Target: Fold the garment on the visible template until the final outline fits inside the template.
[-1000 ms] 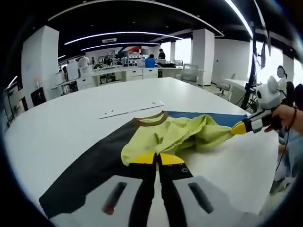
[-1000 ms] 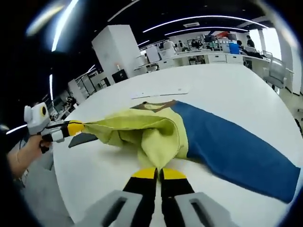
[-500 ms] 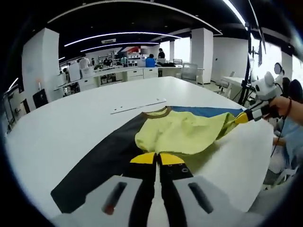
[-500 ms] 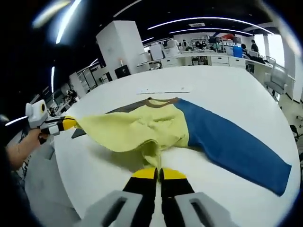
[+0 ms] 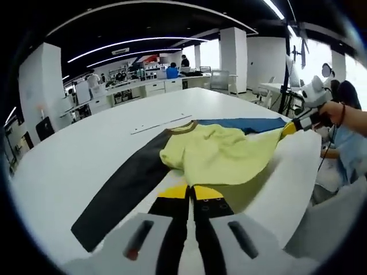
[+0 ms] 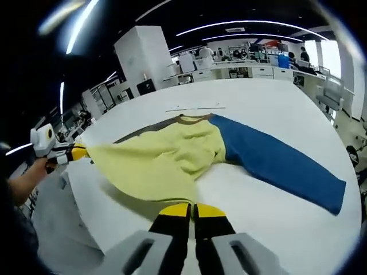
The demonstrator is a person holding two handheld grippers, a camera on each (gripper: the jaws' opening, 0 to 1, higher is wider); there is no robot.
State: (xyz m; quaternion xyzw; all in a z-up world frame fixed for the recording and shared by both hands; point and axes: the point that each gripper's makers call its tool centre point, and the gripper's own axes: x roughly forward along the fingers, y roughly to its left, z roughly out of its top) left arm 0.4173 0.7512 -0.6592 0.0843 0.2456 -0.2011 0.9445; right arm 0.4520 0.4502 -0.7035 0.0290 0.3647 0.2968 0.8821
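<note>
Garment point(image 5: 221, 160) hem clamped in left gripper point(image 5: 190, 192) and right gripper point(image 6: 192, 209) fingers, stretched between.

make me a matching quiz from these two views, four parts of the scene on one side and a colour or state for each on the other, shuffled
Things:
1. sleeve lying toward the left gripper's side
2. sleeve lying toward the right gripper's side
3. body of the garment
4. left gripper

Colour or state:
A. blue
B. shut on the yellow hem
C. black
D. yellow-green, pulled taut between the two grippers

Pairs: 1-C, 2-A, 3-D, 4-B
</note>
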